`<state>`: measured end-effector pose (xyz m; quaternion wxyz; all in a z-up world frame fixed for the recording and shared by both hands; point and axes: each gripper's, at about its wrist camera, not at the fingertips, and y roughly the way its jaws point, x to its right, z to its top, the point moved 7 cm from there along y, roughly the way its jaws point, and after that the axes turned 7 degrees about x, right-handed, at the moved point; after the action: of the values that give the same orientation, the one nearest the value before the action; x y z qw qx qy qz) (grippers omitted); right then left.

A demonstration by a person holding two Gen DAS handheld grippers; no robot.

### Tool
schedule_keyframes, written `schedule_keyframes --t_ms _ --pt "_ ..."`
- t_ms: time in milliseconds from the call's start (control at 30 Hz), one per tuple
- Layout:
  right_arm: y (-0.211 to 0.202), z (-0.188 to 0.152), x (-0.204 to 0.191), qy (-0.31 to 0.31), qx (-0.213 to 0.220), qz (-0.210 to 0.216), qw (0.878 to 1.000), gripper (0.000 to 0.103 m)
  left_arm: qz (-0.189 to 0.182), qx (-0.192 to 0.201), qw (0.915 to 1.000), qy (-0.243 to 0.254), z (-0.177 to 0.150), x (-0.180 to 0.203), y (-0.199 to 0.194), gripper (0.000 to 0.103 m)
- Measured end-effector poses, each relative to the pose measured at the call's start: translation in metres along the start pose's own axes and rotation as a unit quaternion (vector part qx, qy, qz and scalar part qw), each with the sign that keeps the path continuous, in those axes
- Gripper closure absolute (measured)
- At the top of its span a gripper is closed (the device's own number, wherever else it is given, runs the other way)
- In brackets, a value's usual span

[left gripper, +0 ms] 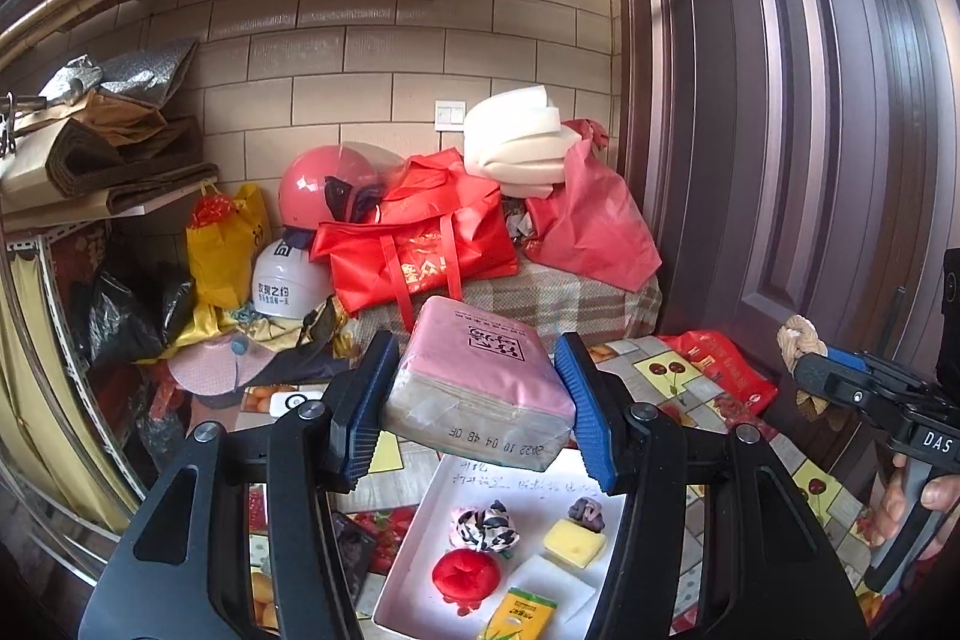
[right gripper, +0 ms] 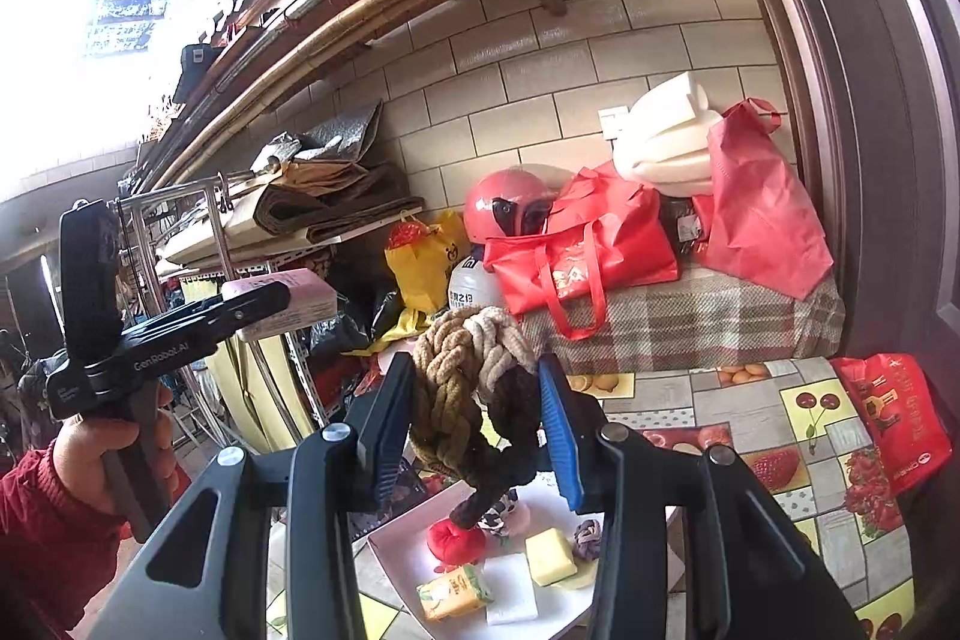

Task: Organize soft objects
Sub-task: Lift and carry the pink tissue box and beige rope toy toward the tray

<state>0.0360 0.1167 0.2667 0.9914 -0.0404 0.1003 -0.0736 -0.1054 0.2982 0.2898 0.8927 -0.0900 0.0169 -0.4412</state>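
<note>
My left gripper (left gripper: 474, 400) is shut on a pink tissue pack (left gripper: 480, 376), held in the air above a white tray (left gripper: 414, 550). In the tray lie a red scrunchie (left gripper: 467, 571), a black-and-white scrunchie (left gripper: 483, 526), a yellow sponge (left gripper: 573, 541), a small purple knot (left gripper: 585, 511) and a yellow packet (left gripper: 516, 619). My right gripper (right gripper: 474, 418) is shut on a braided rope knot (right gripper: 462, 388), tan, cream and dark brown, hanging over the same tray (right gripper: 390, 556). The right gripper (left gripper: 807, 361) also shows at the right edge of the left wrist view, the left gripper (right gripper: 264, 301) at the left of the right wrist view.
The tray rests on a table with a fruit-patterned cloth (right gripper: 750, 424). A red bag (right gripper: 894, 424) lies at its far right corner. Behind stands a plaid-covered bench (right gripper: 690, 322) piled with red bags, helmets and white foam. A brown door (left gripper: 810, 160) is on the right, cluttered shelves (right gripper: 270, 220) on the left.
</note>
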Motion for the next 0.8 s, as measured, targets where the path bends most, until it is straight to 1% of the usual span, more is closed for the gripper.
schedule_keyframes --t_ms 133,333,633,800 --pt "0.014 -0.012 -0.001 0.002 -0.02 0.004 1.0 0.063 0.001 -0.022 0.9997 -0.007 -0.016 -0.005 0.022 0.049" --pt "0.028 -0.025 -0.001 0.006 -0.042 0.009 0.999 0.063 0.001 -0.04 0.9991 -0.015 -0.031 -0.009 0.04 0.049" --pt "0.042 -0.037 0.001 0.011 -0.061 0.01 0.998 0.063 -0.002 -0.049 0.9987 -0.016 -0.039 -0.011 0.055 0.049" --pt "0.046 -0.044 0.003 0.012 -0.07 0.01 0.997 0.063 -0.001 -0.05 0.9986 -0.015 -0.039 -0.011 0.057 0.049"
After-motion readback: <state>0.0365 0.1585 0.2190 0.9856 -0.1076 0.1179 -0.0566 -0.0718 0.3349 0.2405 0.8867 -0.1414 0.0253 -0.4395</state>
